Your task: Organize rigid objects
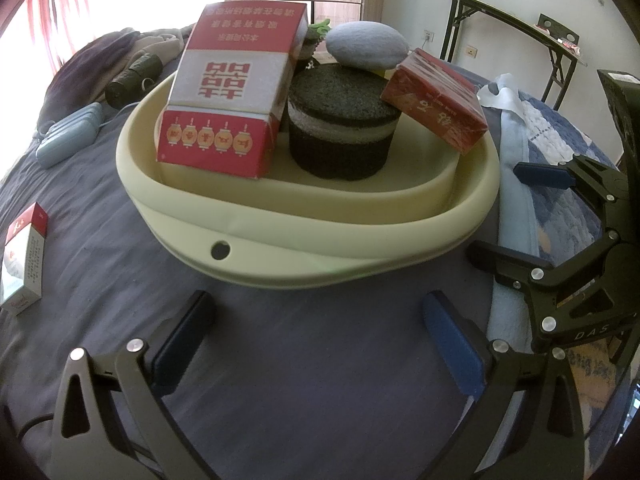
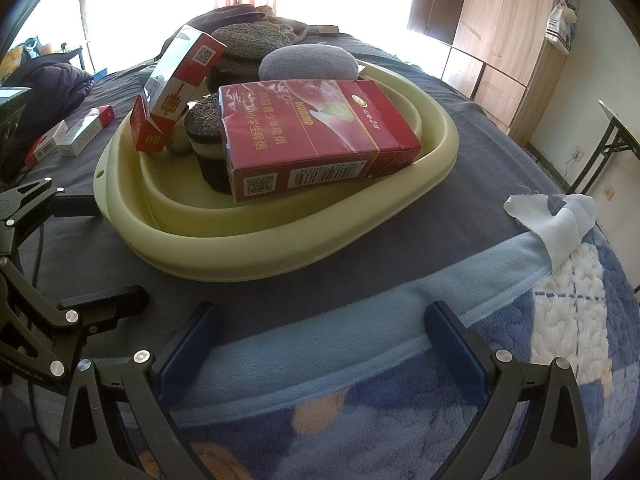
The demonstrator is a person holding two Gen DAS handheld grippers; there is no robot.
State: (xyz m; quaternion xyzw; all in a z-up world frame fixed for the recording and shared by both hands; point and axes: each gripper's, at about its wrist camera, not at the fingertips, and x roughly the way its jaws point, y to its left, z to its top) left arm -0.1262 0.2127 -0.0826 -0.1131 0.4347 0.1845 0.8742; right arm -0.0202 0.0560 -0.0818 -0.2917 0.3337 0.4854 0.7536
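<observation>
Both tongs, left gripper [image 1: 316,336] and right gripper [image 2: 324,340], gape apart, holding nothing. Ahead sits the basin [image 1: 280,236], already loaded. Packs [image 2: 68,136] remain far left of the right gripper; fetching one seems next.

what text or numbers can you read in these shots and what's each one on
"20" on the end flap of the tilted red-and-white box.
"DAS" on the right gripper body, rest cut off.
Double-happiness "囍" sign, upside down, on the same red-and-white box.
Dark red box: Chinese warning lines, a brand word, barcode digits and QR codes, all too blurred to read.
Boxes on the bed: print too small.
</observation>
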